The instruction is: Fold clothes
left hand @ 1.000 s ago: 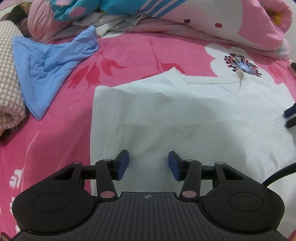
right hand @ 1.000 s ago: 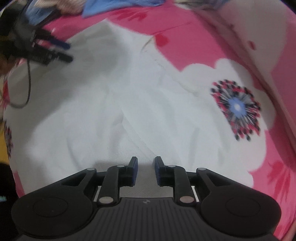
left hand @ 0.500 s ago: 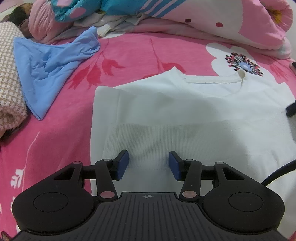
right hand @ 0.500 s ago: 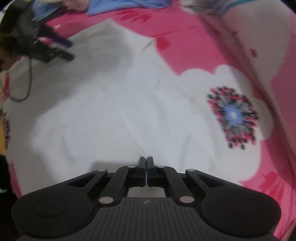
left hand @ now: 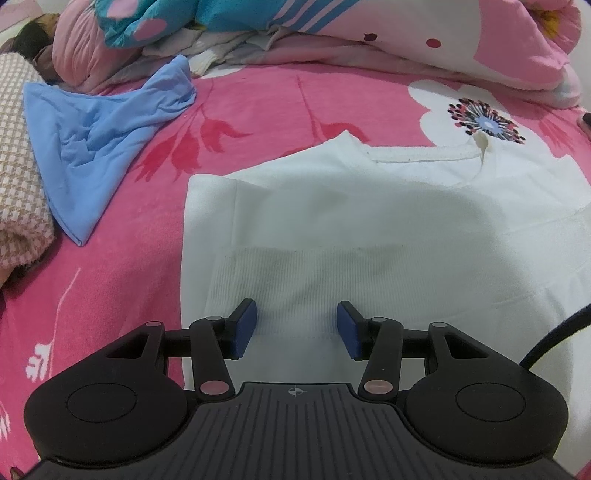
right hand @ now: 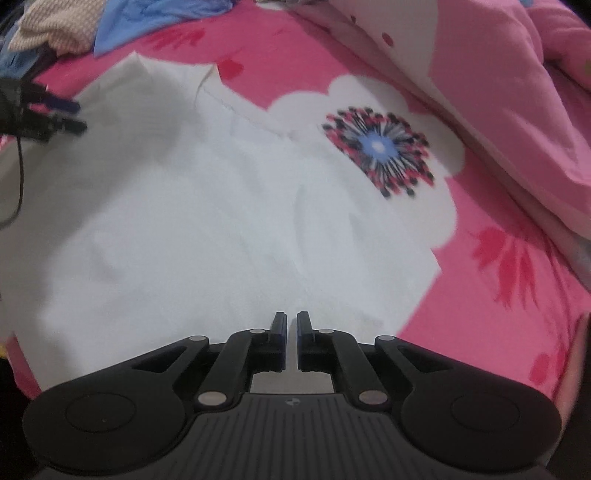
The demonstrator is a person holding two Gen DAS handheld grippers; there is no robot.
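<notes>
Right tool (right hand: 291, 325) shifted over ribbed white shirt (right hand: 207, 221).

1. Your right gripper (right hand: 291, 334) points down at the white knit garment (right hand: 192, 221), its black fingers (right hand: 279, 332) nearly together with a thin slit between.
2. The garment lies on the pink floral bedsheet (right hand: 491, 295).
3. Your left gripper (right hand: 70, 116) shows far left, over the garment's edge.
4. A crumpled blue cloth (right hand: 155, 14) lies at the far edge.
</notes>
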